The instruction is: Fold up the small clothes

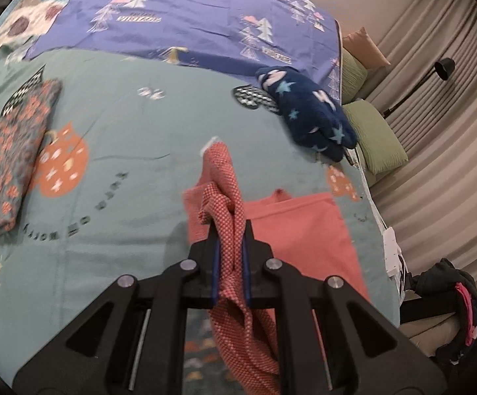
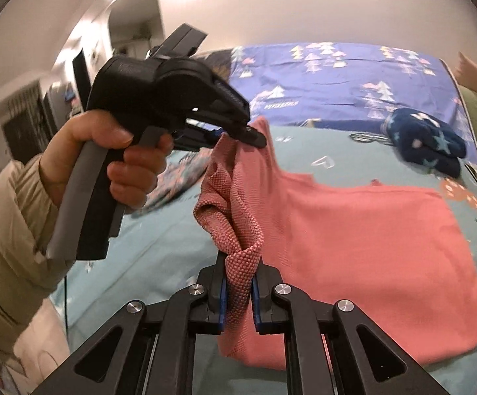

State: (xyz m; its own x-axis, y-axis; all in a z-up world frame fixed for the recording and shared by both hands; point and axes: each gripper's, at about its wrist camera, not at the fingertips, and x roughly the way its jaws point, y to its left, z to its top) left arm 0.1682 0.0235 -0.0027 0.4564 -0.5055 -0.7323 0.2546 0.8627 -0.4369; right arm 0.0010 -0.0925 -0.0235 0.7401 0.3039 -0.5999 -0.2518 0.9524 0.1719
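Gripping a bunched edge of the coral top (image 2: 353,230), left gripper (image 2: 235,135) clenched on it; right gripper (image 2: 240,283) pinching another fold, rest spreading rightward over the bed (image 2: 159,240); navy star garment (image 2: 426,144) beyond.

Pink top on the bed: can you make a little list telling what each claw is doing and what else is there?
garment: pink top, one edge lifted, the rest lying on the bed
left claw: shut on pink top
right claw: shut on pink top
nearby: navy star-print cloth, bunched near the bed's edge
also: floral cloth, folded flat
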